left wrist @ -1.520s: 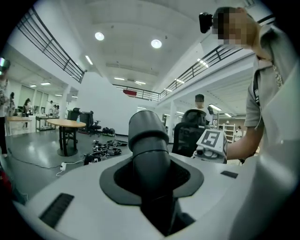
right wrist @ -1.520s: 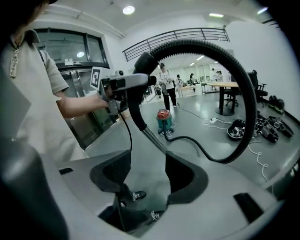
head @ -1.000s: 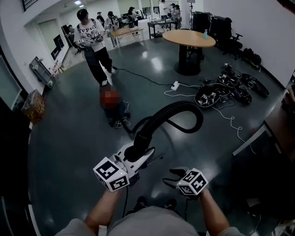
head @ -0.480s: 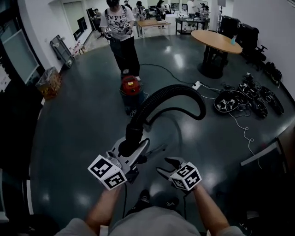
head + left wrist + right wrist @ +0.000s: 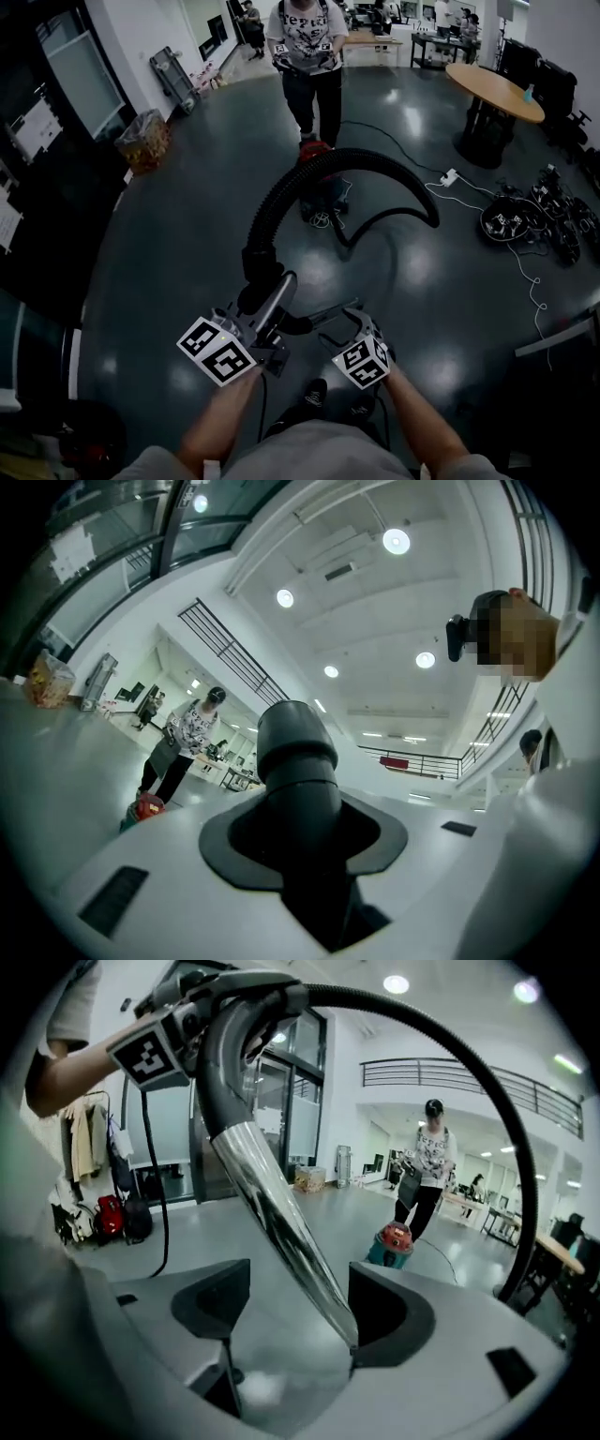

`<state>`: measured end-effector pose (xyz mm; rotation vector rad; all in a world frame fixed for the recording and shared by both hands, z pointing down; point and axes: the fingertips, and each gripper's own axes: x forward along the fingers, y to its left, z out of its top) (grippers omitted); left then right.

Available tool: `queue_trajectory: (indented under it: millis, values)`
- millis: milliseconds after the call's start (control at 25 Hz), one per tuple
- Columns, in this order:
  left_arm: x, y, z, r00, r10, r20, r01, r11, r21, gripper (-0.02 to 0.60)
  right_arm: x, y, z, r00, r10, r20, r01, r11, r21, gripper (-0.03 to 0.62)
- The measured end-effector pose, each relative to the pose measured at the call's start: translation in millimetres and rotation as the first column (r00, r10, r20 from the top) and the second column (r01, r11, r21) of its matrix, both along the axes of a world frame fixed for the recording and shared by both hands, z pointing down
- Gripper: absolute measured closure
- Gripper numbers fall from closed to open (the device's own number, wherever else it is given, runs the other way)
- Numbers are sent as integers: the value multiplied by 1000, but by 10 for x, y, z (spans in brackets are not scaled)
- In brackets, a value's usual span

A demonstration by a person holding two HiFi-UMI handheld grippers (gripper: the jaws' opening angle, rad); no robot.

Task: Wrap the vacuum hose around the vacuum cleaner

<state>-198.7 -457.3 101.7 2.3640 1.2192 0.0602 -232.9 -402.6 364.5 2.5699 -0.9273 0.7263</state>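
One dark glossy floor [image 5: 169, 244] is seen, with one person [image 5: 307, 47] standing just behind the single red vacuum cleaner [image 5: 314, 155]. One black ribbed vacuum hose [image 5: 264, 217] is arched up from the vacuum cleaner toward the camera, and one chrome tube [image 5: 272, 1194] is fitted at its near end. Two grippers are held out on bare forearms. The left gripper [image 5: 272, 302] is tilted slightly upward, its fingers [image 5: 375, 834] clamped on the hose's cuff. The right gripper [image 5: 339, 321] is angled down, its fingers [image 5: 394, 1309] just opened wide, with the tube's tip lying between them.
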Motion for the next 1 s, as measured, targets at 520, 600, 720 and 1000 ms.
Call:
queue_trajectory:
  millis: [520,600,720,1000]
  values:
    - [-52,-858,268,941,-278,194,306,942,-138,439,144,-970,153,920,-364,-147,349,930,-118,286]
    - [-93,-1009,335,928,-301,222,337,930,-149,439,86,-1121,169,895,-413,-166,391,908,-150,292]
    - [-110,-1153,434,907,-327,264,375,914,-156,439,-44,-1248,236,861,-480,-171,443,871,-214,464]
    - [-74,-1336,873,847,-318,427,433,878,-204,437,-332,-1185,498,826,-558,-72,531,815,-231,476]
